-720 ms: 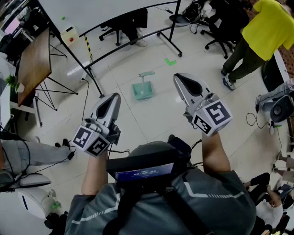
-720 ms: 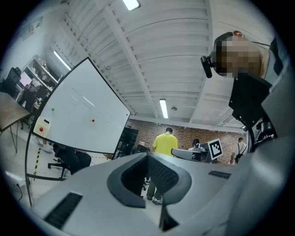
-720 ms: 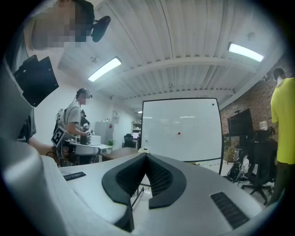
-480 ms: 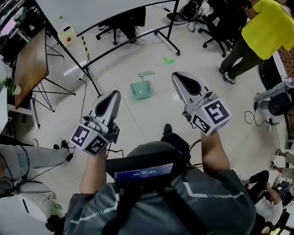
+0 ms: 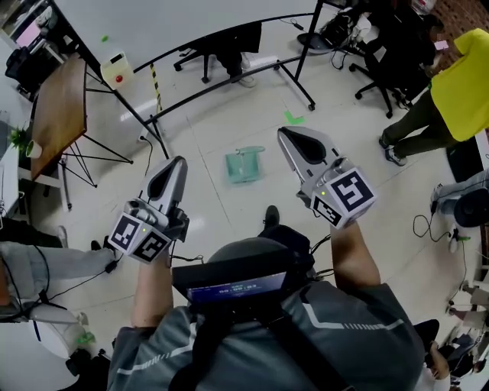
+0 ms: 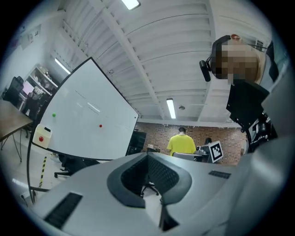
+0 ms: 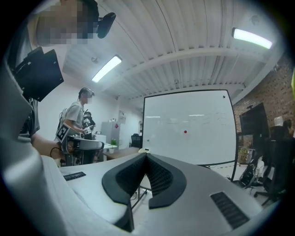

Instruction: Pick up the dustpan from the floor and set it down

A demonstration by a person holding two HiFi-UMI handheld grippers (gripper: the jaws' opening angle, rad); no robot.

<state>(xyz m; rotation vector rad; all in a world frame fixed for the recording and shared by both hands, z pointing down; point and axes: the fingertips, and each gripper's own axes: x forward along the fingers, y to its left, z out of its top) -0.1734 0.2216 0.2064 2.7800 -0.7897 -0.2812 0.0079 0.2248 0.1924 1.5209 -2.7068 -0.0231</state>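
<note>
Surveying from the head view, we record a pale tiled floor (image 5: 229, 214) running under a large whiteboard (image 5: 191, 19) on a black frame, with a person in a yellow shirt (image 5: 466, 84) at the right edge. We find the left gripper (image 5: 177, 161) and the right gripper (image 5: 284, 132) held roughly level above the floor, each with its fingers closed tip to tip on nothing. The green dustpan (image 5: 244, 167) lies on the floor ahead, between the two grippers and well apart from both.
</note>
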